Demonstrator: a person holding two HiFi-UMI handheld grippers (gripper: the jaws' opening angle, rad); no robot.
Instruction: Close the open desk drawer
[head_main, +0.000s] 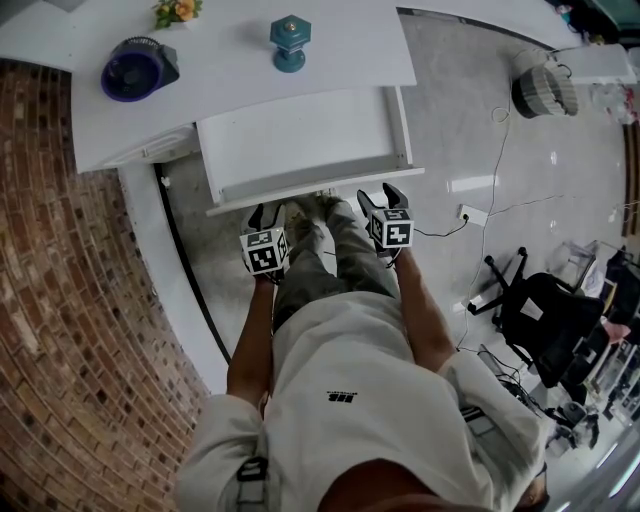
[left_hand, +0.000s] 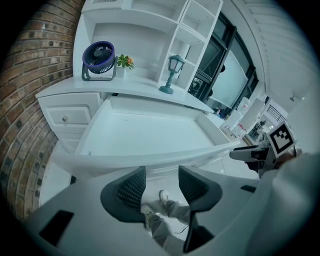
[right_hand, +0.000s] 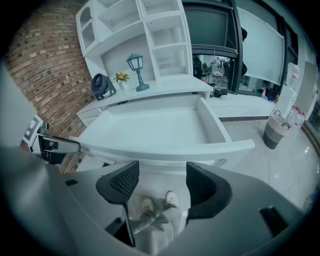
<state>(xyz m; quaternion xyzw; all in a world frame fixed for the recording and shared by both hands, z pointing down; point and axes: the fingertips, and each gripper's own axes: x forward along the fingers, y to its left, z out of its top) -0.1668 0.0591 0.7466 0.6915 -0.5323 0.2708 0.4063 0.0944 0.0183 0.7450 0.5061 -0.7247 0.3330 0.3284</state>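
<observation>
- Your left gripper (head_main: 268, 212) and right gripper (head_main: 381, 196) both gape empty, at 6 o'clock of the wide white wooden drawer (head_main: 310, 189).
- Push unevenly and it may skew and jam.

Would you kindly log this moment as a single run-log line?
drawer: open, looks empty | left gripper: open, empty, near its front | right gripper: open, empty, near its front | contact: cannot tell

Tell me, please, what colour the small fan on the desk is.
The fan is dark blue, clearest in the left gripper view.
</observation>
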